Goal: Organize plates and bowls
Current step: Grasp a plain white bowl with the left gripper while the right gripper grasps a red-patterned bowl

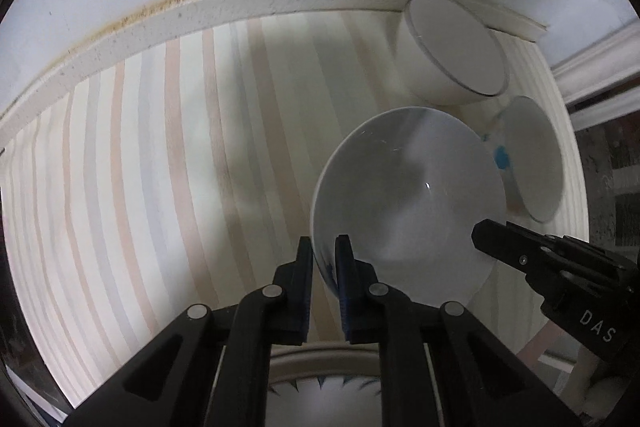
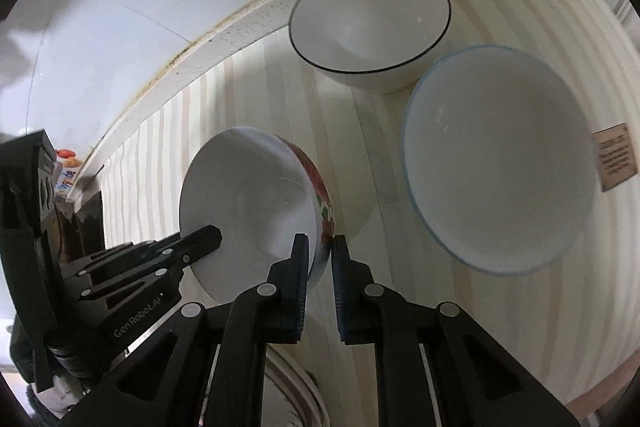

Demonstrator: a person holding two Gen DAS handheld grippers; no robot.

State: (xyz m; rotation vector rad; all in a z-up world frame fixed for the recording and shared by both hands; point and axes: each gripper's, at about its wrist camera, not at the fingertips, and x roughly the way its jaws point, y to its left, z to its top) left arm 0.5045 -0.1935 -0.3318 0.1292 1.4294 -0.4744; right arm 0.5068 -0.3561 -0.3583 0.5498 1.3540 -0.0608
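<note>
Both grippers clamped on opposite rims of one white bowl, held over the striped table.

Judged step: carrying the floral bowl [image 2: 256, 211] toward the other bowls for stacking. To do it well, both hands should move together, rim level, with even squeeze so the bowl does not twist or slip; the blue-rimmed bowl [image 2: 496, 163] just to the right looked the likely nest, the black-rimmed bowl [image 2: 370, 23] stood behind it near the wall. Left gripper [image 1: 323, 259]: jaws nearly together, pinching the bowl's rim between the pads. Right gripper [image 2: 320, 255]: jaws narrowly apart, closed on the opposite rim, floral outside showing. Striped table [image 1: 140, 167] lay beneath; whether the bowl touched it could not be told.
</note>
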